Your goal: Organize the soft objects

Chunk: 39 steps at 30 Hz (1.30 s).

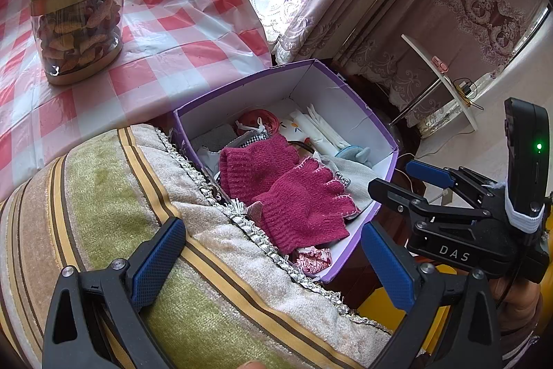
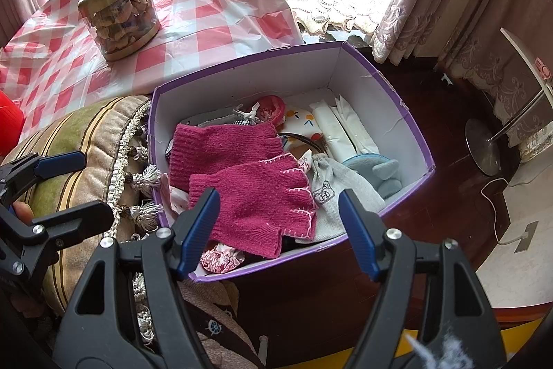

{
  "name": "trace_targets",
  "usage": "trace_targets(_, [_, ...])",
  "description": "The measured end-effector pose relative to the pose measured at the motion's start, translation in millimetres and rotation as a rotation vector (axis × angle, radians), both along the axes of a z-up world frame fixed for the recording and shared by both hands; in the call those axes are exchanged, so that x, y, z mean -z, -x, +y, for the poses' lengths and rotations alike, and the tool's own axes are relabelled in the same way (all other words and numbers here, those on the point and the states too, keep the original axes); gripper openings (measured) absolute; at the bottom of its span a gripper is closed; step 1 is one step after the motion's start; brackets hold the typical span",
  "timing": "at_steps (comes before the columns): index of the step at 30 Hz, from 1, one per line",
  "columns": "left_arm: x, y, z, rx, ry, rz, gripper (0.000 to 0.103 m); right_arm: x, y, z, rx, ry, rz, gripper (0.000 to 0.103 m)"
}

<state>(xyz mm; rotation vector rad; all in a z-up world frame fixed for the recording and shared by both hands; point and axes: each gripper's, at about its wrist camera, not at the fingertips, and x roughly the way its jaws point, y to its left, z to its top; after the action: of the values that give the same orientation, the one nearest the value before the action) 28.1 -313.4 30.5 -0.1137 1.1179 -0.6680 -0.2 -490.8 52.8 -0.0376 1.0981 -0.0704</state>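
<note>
Over the striped cushion (image 1: 145, 196), the left gripper (image 1: 273, 265) hangs released; two magenta gloves (image 1: 287, 192) lie in the purple box (image 1: 387, 175). From the right wrist, the right gripper (image 2: 280, 230) gapes empty above those gloves (image 2: 255, 182).

box (image 2: 242, 64) open on top, cushion (image 2: 83, 134) crowding its left, floor (image 2: 449, 140) right bare
</note>
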Motion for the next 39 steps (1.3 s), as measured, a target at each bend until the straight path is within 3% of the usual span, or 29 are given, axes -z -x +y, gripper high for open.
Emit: trace_targets(39, [2.0, -4.8, -3.5, -0.01, -0.004, 0.014, 0.102, 2.7, -1.2, -2.1, 0.011, -0.013, 0.01, 0.074])
